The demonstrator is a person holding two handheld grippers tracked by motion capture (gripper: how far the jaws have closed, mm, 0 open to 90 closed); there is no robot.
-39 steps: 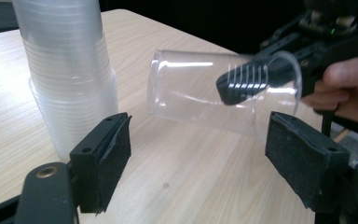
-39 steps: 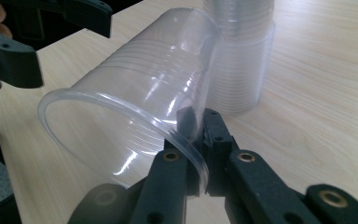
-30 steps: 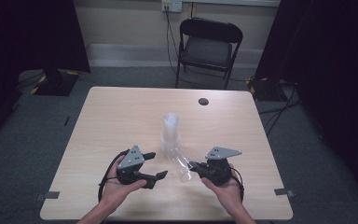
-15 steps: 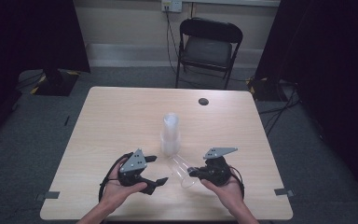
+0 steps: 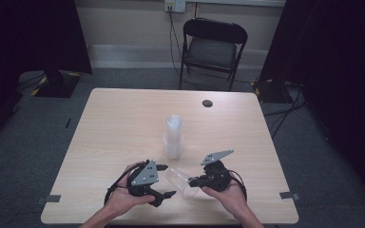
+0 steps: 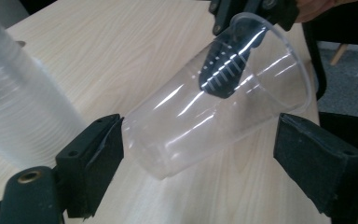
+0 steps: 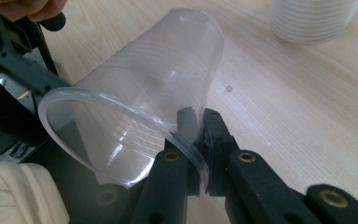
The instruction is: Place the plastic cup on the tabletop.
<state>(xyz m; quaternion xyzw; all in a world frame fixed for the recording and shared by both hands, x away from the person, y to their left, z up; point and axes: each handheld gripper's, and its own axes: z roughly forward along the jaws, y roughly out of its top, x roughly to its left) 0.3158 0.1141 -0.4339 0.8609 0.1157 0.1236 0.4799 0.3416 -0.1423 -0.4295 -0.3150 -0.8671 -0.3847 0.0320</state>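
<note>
- A single clear plastic cup (image 5: 181, 182) is held on its side just above the bench (image 5: 123, 123), in front of the stack of cups (image 5: 173, 137).
- The right tool (image 7: 196, 133) is seen clamped on the cup's rim wall, one jaw inside and one outside.
- The left tool (image 6: 200, 158) has just been opening; its jaws now stand apart on either side of the cup's base end, pads not pressing.
- Risk: the cup is carried by one thin pinch at the rim, so it could be swung or slipped out by a quick tilt.
- Risk: the soft wall could be creased or cracked if squeezed harder.
- Risk: the stack stands near and could be toppled by a careless sweep of the left tool.
- The held cup is seen empty, nothing inside but the right tool's jaw.
- The stack is made of nested cups; nothing else can be made out in it.
</note>
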